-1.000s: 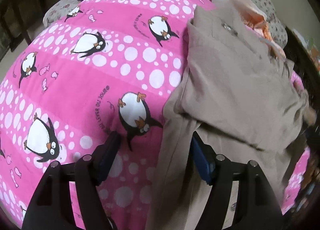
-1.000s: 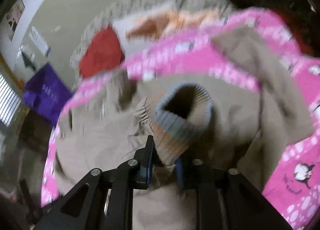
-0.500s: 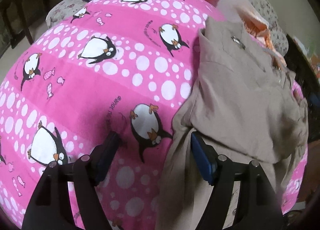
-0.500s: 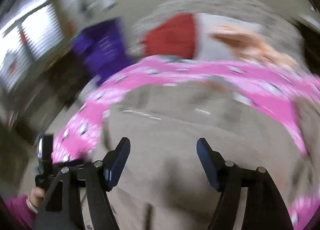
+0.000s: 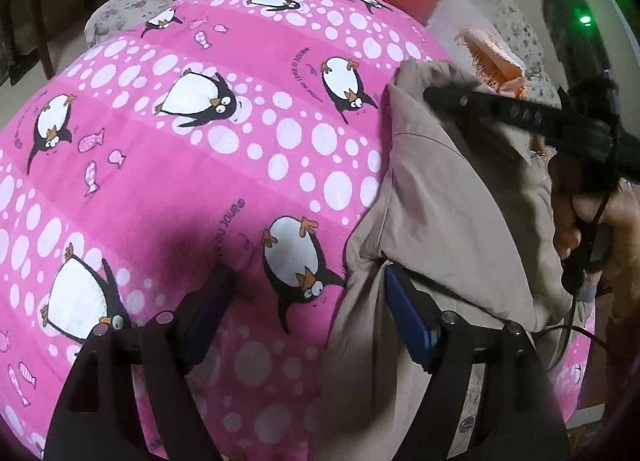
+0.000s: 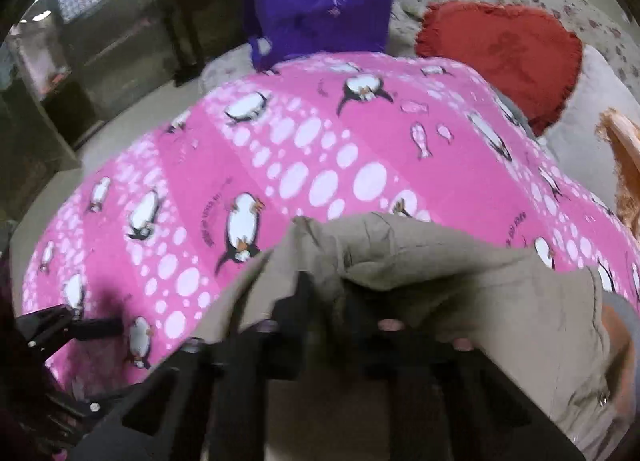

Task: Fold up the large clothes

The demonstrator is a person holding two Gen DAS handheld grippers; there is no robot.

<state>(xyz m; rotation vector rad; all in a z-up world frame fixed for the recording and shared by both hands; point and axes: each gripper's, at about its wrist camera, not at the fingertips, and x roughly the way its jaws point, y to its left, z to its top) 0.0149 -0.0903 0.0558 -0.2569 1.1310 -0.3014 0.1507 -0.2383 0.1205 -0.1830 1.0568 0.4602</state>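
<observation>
Since half a second ago, your right gripper [image 6: 324, 301] has swung from above the middle of the beige jacket [image 5: 460, 197] to the jacket's far edge, and it now shows in the left wrist view, held by your right hand [image 5: 588, 217]. Its jaws, then wide apart, are closing and pinch a fold of that edge. Your left gripper [image 5: 308, 301] has barely shifted; its jaws stand wide and are opening further, straddling the jacket's near left edge, right pad [image 5: 408, 317] touching the cloth. The jacket lies on the right part of the pink penguin blanket [image 5: 180, 181]. A red cushion [image 6: 500, 57] sits beyond the jacket.
</observation>
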